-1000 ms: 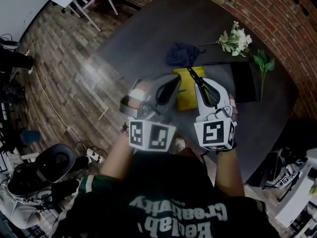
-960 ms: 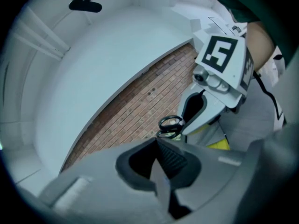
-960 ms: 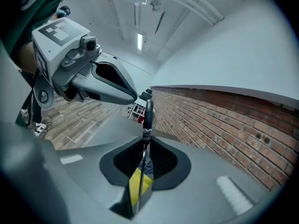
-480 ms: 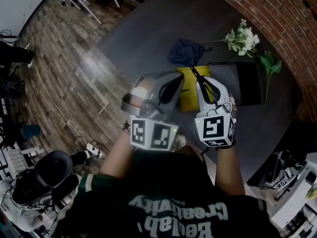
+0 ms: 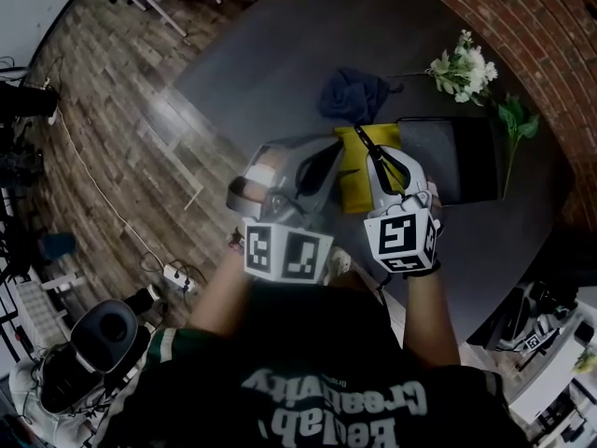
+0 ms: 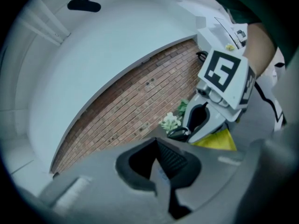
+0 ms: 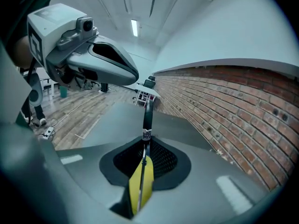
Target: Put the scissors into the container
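So the scissors (image 5: 368,146) aren't in the dark container (image 5: 448,161) yet. They're in the right gripper (image 5: 382,163), which has its jaws clamped on the thin blade, and the black handle sticks out past the tips toward the far side of the table (image 5: 280,54). In the right gripper view some yellow shows through the narrow gap around the blade. From the head view the scissors hang over a yellow thing (image 5: 359,192) lying just left of the container.

The left gripper (image 5: 334,152) sits right beside the right one, to its left. Its jaws are together with nothing between them.

A crumpled blue cloth (image 5: 353,96) lies on the far side of the yellow thing. A bunch of white flowers (image 5: 462,68) is off to the far right, near the brick wall (image 5: 522,17).
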Available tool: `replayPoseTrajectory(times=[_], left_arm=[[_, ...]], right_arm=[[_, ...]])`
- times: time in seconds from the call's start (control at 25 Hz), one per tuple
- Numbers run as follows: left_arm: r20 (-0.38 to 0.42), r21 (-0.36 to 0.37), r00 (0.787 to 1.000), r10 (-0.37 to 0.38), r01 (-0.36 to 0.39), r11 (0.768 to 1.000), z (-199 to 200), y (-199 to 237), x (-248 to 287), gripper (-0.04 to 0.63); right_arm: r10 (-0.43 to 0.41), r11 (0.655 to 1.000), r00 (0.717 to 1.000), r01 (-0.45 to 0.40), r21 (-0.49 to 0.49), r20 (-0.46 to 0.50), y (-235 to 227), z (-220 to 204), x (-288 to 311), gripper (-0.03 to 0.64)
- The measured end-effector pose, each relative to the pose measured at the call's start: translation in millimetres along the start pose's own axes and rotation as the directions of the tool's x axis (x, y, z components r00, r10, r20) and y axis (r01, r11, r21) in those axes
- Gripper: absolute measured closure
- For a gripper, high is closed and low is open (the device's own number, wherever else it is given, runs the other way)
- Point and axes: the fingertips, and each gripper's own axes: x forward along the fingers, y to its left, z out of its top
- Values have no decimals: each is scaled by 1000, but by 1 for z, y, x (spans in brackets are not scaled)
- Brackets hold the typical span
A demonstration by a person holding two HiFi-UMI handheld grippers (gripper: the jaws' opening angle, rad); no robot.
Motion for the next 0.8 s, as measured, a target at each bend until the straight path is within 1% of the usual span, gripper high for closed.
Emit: replayPoseTrajectory(times=[0.44,0.8], left_arm=[[-14,-28,999,-39,38,999,-25,0,26,594],[-38,-56,998,-46,44,997,-45,-1,34,594]], right_arm=[[59,998,995,-57,24,-80,9,-31,36,569],[107,994,983,-106,20,-147,24,-57,58,569]])
